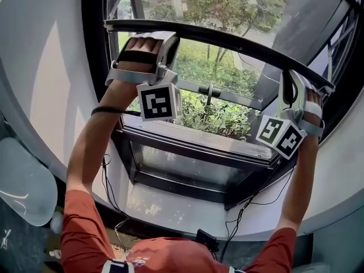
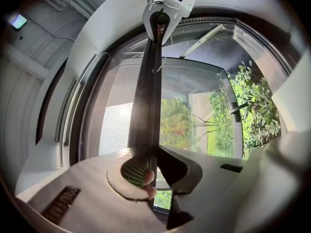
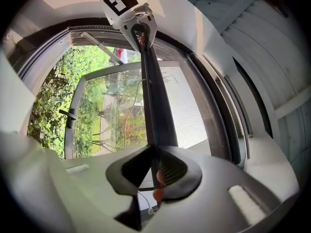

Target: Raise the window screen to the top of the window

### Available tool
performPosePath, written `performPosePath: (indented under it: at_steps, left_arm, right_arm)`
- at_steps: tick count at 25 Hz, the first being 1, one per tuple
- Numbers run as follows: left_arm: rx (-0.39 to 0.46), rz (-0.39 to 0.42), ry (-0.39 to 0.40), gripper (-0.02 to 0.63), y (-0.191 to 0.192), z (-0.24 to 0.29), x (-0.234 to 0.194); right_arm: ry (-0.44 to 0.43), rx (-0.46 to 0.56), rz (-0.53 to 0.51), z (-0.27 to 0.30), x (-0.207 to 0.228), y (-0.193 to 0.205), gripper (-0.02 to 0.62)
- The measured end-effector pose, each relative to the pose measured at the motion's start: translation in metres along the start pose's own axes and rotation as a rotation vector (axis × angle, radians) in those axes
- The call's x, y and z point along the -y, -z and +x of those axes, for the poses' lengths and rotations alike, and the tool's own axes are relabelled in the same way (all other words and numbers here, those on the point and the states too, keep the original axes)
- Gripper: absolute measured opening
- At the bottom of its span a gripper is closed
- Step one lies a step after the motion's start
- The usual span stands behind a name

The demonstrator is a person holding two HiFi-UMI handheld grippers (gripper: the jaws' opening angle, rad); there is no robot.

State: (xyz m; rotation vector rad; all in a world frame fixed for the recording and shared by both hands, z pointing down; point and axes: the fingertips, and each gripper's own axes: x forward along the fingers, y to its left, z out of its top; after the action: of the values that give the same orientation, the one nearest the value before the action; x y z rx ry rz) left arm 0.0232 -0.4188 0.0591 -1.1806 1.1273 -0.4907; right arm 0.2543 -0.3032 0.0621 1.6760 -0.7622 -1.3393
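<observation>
While both tongs are clamped on it, the screen bar [image 1: 227,42] runs across the window. In the head view it slants from upper left down to the right, well above the sill [image 1: 170,208].

Left tongs [image 2: 148,155]: jaws nearly together, pads pressed on either face of the dark bar, near its left end. The bar fills the narrow gap between them.

Right tongs [image 3: 154,165]: same narrow setting, pads tight on the bar near its right end.

Each gripper view looks along the bar to the other tongs at its far end.

A pale fine mesh [image 2: 116,130] shows on one side of the bar, the side toward the ceiling. On the other side there is clear glass and greenery [image 1: 219,117].

Below the bar, a sash frame [image 1: 239,100] with a small handle [image 1: 209,90] stands swung outward.

The marker cubes [image 1: 158,102] hang under the wrists. The arms reach up in red sleeves [image 1: 85,232]. Dark cables [image 1: 244,206] trail down over the sill.
</observation>
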Motion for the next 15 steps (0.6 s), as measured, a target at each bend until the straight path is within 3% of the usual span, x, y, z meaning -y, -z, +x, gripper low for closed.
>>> performPosePath:
  at_steps: [15]
  left_arm:
    - [-0.007, -0.007, -0.026, 0.057, -0.003, 0.029, -0.054]
  right_arm:
    - [0.076, -0.003, -0.033, 0.031, 0.058, -0.004, 0.051]
